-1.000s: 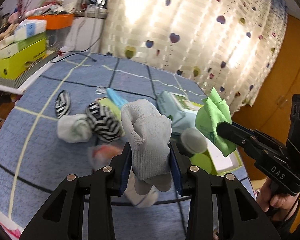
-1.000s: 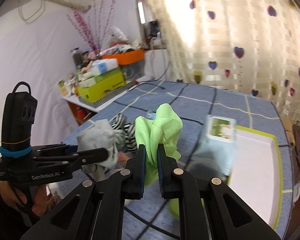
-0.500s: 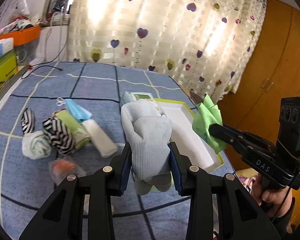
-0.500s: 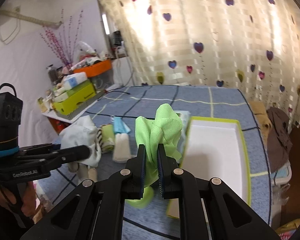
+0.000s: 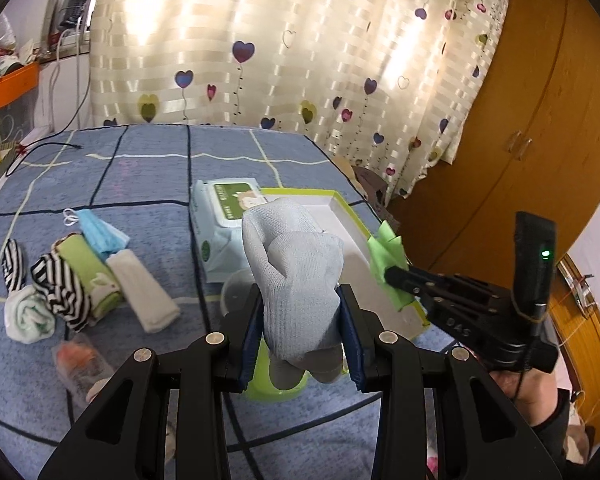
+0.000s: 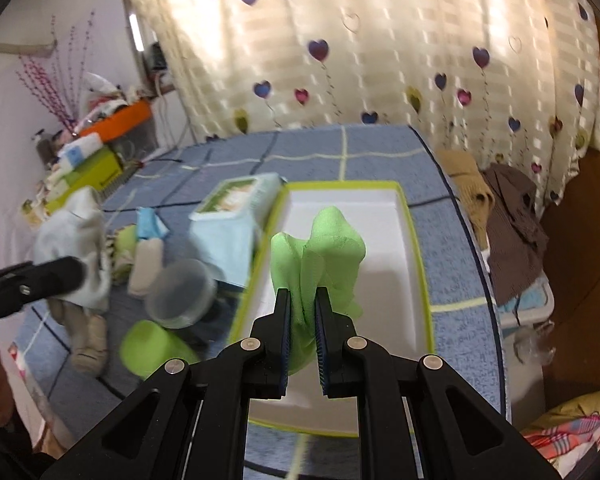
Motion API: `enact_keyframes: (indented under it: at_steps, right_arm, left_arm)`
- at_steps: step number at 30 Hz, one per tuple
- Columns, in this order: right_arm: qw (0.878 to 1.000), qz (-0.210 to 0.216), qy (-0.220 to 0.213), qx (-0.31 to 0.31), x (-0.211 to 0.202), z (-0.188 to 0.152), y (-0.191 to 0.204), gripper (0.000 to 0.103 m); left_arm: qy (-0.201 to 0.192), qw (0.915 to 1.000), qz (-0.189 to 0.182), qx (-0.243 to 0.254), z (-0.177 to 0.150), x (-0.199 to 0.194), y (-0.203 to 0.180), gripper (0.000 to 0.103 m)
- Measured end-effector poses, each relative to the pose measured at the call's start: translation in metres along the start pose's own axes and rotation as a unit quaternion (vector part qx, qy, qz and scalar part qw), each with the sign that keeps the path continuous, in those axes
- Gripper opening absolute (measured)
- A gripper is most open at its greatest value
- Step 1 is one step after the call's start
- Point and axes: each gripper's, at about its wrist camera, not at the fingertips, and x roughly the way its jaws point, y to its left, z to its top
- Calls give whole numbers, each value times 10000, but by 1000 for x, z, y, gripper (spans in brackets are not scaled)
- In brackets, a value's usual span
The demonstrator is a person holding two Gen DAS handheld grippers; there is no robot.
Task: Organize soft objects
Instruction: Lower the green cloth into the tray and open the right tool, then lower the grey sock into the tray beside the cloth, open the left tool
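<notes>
My left gripper (image 5: pixel 300 312) is shut on a grey sock (image 5: pixel 296 276) and holds it above the blue bedcover, just left of the white tray with a green rim (image 5: pixel 340 204). My right gripper (image 6: pixel 303 312) is shut on a bright green cloth (image 6: pixel 320 248) and holds it over the near half of the tray (image 6: pixel 416 264). In the left wrist view the right gripper (image 5: pixel 392 274) and the cloth (image 5: pixel 386 248) are at the tray's right rim. In the right wrist view the grey sock (image 6: pixel 76 224) is at the far left.
On the cover lie a wet-wipes pack (image 5: pixel 228 220), a blue mask (image 5: pixel 100 232), rolled striped, green and white cloths (image 5: pixel 80 280), a clear cup (image 6: pixel 180 292) and a green cup (image 6: pixel 152 348). Clothes (image 6: pixel 504 208) hang off the right side. Boxes (image 6: pixel 88 168) stand at the far left.
Both grippers have swung right toward the tray with their loads still held. The green cloth has come down over the tray's near half; the grey sock is now beside the tray's left rim.
</notes>
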Motion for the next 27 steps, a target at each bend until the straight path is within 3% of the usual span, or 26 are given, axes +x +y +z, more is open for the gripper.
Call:
enact_keyframes:
  at_steps: [12,14,18,27]
  right_arm:
    - [9984,-245,469,186,43,-6,-42,12]
    - [9981,-216,541,223,48,-7,-46,17]
    - [9983,-135,529,221,48,-9,-49,42]
    - [9996,-105,138,236,12,-3,-49,43]
  left_arm:
    - [314,9993,-32,192,12,42,-25,37]
    - [370,9991,-47,211,12,48,-29,37]
    - [514,9983,-37,255,13,61,-36,37]
    - [764,9966,-25,297,13,88,-49,37]
